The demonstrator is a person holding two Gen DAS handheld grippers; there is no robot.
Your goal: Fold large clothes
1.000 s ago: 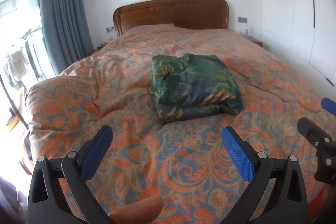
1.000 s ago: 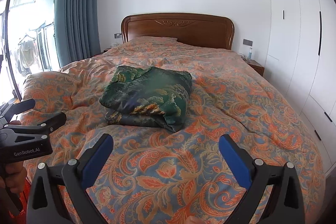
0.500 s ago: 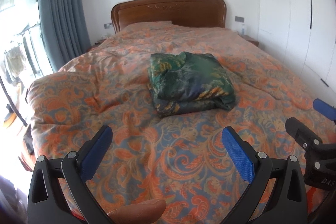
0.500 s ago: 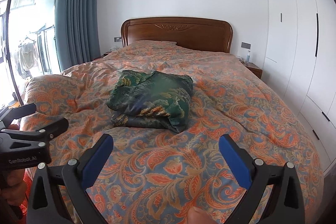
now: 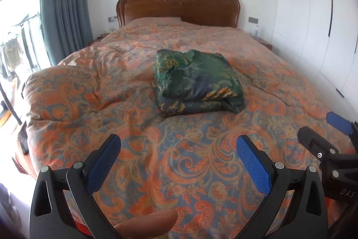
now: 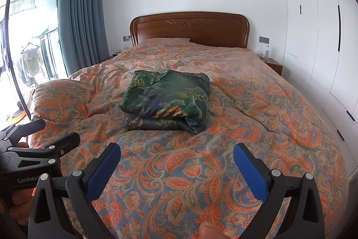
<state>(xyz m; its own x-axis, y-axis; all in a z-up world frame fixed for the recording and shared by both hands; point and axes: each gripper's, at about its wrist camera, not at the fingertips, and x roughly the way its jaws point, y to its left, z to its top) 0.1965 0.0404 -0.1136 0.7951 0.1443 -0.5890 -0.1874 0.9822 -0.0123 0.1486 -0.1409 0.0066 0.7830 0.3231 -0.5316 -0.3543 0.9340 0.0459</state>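
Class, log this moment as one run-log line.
left tool: open, empty | right tool: open, empty | green garment: folded on bed

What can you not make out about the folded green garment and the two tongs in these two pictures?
- Folded green garment: its kind and underside, hidden by its own folds, both views.
- Right tongs: cut off by the left view's right edge.
- Left tongs: cut off by the right view's left edge.
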